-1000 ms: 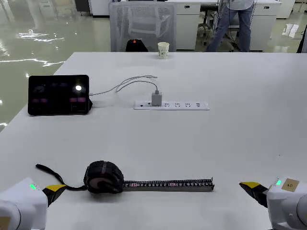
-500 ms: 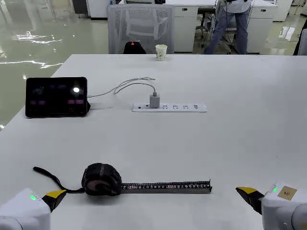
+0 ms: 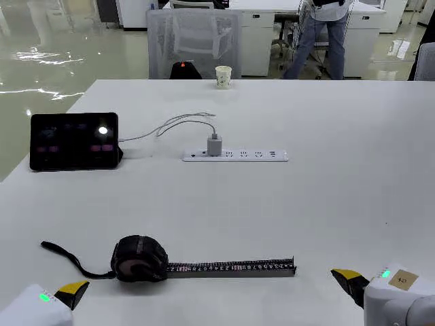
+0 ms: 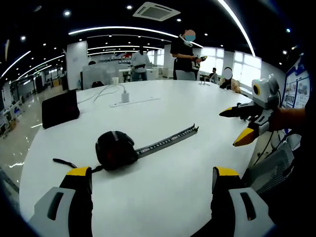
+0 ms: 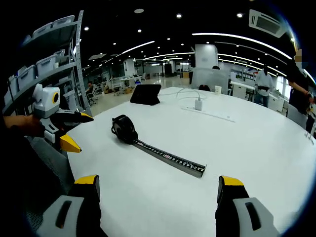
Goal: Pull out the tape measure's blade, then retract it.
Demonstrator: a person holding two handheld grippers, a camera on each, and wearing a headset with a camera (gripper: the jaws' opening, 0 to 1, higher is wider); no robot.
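Since 1.0 s ago: left claw [image 4: 152, 173] sits farther back from the tape measure [image 3: 139, 258], toward the near edge; right claw [image 5: 158, 180] is a little farther back too. Tape measure unchanged against the power strip [image 3: 234, 155]; the overall picture shift is headset motion.
Surface [image 3: 326, 204]: white, wide; carries everything listed below.
Left claw: jaws wide apart, holding nothing, touching nothing; at the near-left edge, tape measure ahead of it.
Right claw: jaws wide apart, empty, no contact; at the near-right edge, near the blade's free end but apart from it.
Tablet [image 3: 73, 141]: dark screen, propped up at far left; white cable [image 3: 163, 125] runs to a charger [image 3: 214, 145] plugged into the power strip.
Power strip: white, mid-surface, well beyond the blade.
Tape measure: black, lying on its side, near-left of the surface, apart from both claws.
Blade [image 3: 231, 267]: pulled out to the right, flat on the surface, end free.
Strap [image 3: 58, 249]: black, trails left from the tape measure.
Paper cup [image 3: 223, 76]: at the far edge.
Head view: catches one yellow tip of each claw; spread cannot be read there.
Left gripper view: right claw side-on at right, in a hand [image 4: 289, 118], tips splayed.
Right gripper view: left claw side-on at left, splayed likewise; shelving [image 5: 54, 54] behind it.
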